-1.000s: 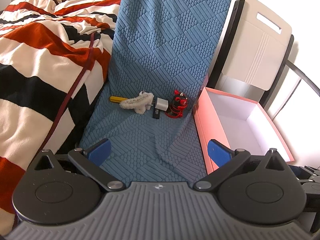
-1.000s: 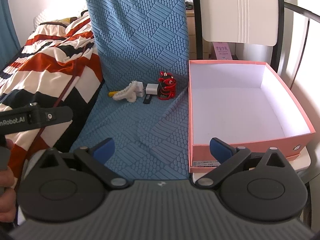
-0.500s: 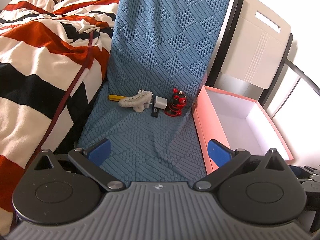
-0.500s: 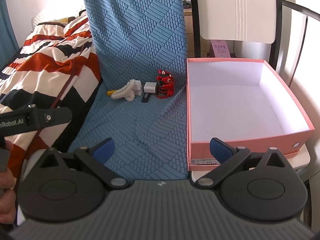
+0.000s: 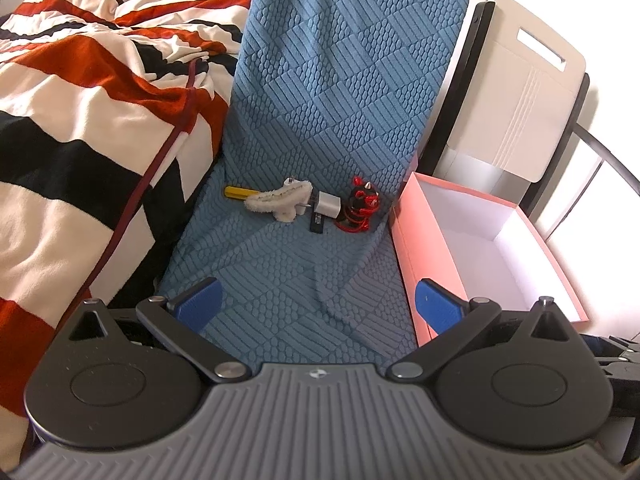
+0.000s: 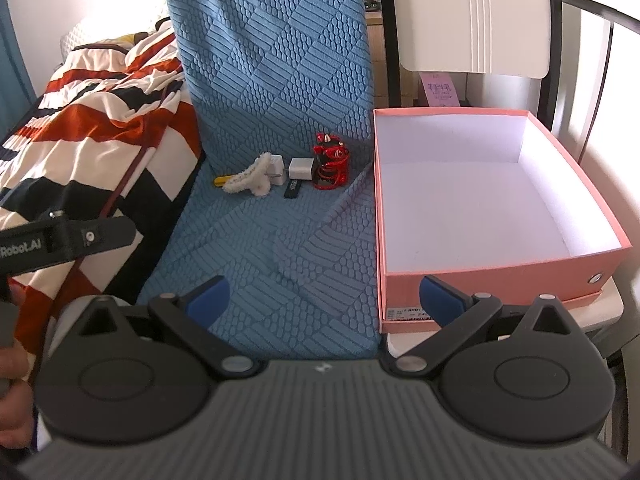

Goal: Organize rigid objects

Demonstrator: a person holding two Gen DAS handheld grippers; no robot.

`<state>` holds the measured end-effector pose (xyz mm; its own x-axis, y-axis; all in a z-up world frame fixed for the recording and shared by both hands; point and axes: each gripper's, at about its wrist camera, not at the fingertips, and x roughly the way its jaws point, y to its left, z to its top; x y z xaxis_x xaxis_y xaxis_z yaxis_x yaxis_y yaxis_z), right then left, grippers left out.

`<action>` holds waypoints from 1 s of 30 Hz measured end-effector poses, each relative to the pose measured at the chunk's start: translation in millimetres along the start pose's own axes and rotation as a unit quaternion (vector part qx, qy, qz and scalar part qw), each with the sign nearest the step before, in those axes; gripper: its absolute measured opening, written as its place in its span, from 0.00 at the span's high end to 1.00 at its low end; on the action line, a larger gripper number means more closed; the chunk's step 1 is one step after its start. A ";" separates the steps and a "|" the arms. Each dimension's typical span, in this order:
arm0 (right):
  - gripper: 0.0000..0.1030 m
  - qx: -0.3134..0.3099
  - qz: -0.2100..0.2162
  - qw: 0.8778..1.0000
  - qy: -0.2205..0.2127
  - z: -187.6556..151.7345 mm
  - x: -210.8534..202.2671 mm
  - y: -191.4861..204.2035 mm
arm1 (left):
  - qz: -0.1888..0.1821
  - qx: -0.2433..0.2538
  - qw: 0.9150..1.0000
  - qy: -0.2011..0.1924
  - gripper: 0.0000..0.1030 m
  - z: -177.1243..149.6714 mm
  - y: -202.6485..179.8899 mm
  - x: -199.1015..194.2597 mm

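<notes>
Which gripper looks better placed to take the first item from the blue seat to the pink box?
Probably right. The right gripper sits open, facing both the pink box and the red figurine. The left gripper, also open, sits nearer the striped blanket.

A fuzzy white clip, white charger and red figurine lie clustered beside an empty pink box.

Left gripper: jaws spread wide, blue pads at lower centre of its own view, nothing between them. Right gripper: likewise wide apart, holding nothing. In right wrist view, the left gripper's black body sits at left edge, with the person's hand gripping it, lower left.
</notes>
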<state>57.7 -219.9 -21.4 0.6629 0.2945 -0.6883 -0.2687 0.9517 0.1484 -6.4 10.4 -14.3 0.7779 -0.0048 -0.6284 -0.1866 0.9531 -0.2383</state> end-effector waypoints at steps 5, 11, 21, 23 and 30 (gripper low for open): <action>0.00 0.001 -0.001 1.000 0.002 0.4 -0.8 0.7 | 0.002 0.002 1.000 -0.007 0.00 -0.6 1.2 -4.2; 0.00 -0.002 -0.001 1.000 0.005 0.7 -1.5 2.7 | 0.008 0.003 1.000 -0.006 0.00 -2.9 3.4 -4.5; 0.00 -0.002 0.001 1.000 -0.004 4.6 6.6 2.6 | 0.010 -0.004 1.000 -0.013 0.00 -5.4 7.3 0.0; 0.00 -0.003 0.001 1.000 -0.004 4.0 7.4 2.9 | 0.012 -0.003 1.000 -0.012 0.00 -5.9 8.3 1.4; 0.00 0.000 -0.001 1.000 -0.002 6.1 12.1 3.0 | 0.013 -0.003 1.000 -0.009 0.00 -6.4 12.6 8.5</action>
<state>69.2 -213.0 -25.0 0.6668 0.2935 -0.6850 -0.2671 0.9522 0.1480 -6.0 20.4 -27.4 0.7830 0.0244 -0.6215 -0.2103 0.9507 -0.2277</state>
